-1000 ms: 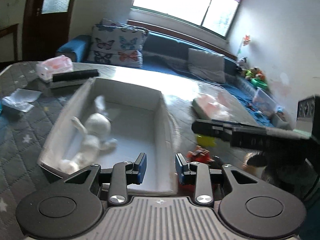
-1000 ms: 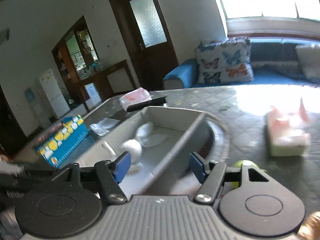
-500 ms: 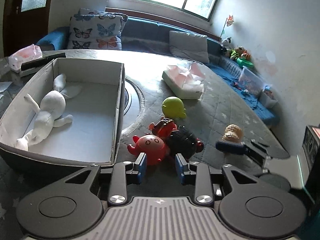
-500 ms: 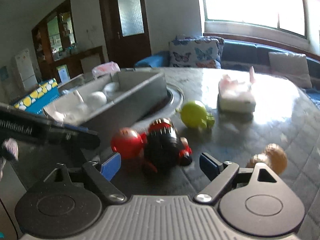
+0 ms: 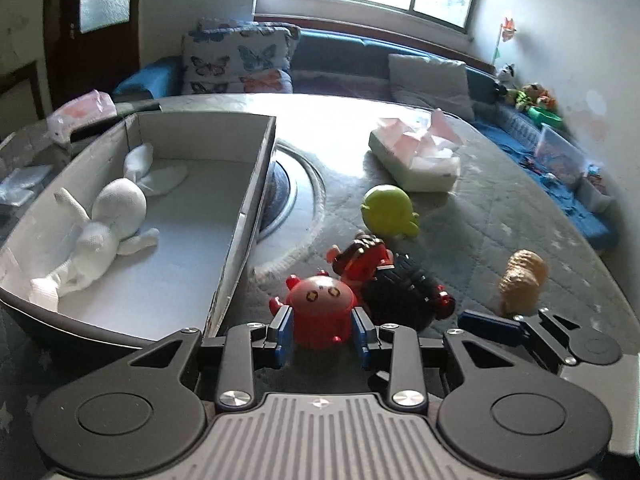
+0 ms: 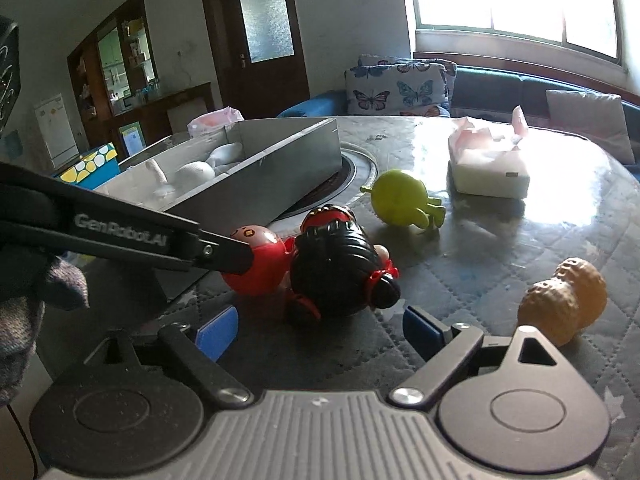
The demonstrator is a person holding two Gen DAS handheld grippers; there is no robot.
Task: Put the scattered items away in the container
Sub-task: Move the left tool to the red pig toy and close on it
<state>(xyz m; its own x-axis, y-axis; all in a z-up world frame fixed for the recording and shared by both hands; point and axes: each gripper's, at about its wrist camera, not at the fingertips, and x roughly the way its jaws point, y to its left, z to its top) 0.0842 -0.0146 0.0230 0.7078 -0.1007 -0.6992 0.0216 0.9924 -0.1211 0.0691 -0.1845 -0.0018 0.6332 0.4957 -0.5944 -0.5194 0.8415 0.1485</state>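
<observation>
While you line up, note container (image 5: 256,184) at table left: stiff-walled box, white plush rabbit (image 5: 108,224) inside. Black-haired doll (image 6: 340,268) ahead of right gripper (image 6: 320,330), tongs apart, nothing held; looks hard, glossy, so take across head. Left gripper (image 5: 322,330) pads flank red round toy (image 5: 320,312), contact uncertain; smooth, likely light, so grip mid-body. Green toy (image 5: 390,210), peanut toy (image 5: 522,276) loose nearby.

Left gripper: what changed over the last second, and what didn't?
The left gripper swung away from over the grey box and came down to the toys; its jaws widened and now flank the red round toy, contact unclear. The right gripper dropped in too, open before the black-haired doll. Unchanged: white plush rabbit in the box, green toy and peanut toy on the table.
</observation>
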